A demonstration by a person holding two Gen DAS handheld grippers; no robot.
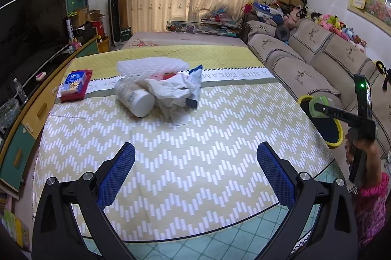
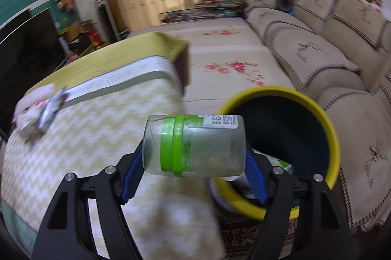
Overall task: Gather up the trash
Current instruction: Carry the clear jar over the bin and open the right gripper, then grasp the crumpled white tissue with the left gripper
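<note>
Beside the yellow-rimmed bin (image 2: 327,128), at its near-left rim: item one, clear plastic jar (image 2: 195,145) with a green band, pinched across its body by the right tool (image 2: 193,177), blue pads pressed to either side.

Orientation: jar lies sideways in the grip, long axis roughly level and running left to right across the right wrist view; the labelled end points toward the bin mouth, the other end out over the desk (image 2: 97,137). Which end is the lid cannot be told through the blur.

Position: held in the air, part over the desk edge, part in front of the bin rim; not yet inside. Some rubbish already shows within the bin.

Hazards, as judged:
- Smooth round wall may slip or swivel in the grip.
- Released here, the jar could strike the rim and roll onto the floor; it wants carrying further over the opening.
- Going in crosswise, it may lodge on the contents.

Item two, well left of the bin on the desk: remaining heap of white bottle (image 1: 136,98), crumpled paper (image 1: 171,91), bubble wrap (image 1: 146,67) and blue-white wrapper (image 1: 194,81).

Left tool (image 1: 195,162): fingers spread wide, holding nothing, hovering over the desk short of the heap.
</note>
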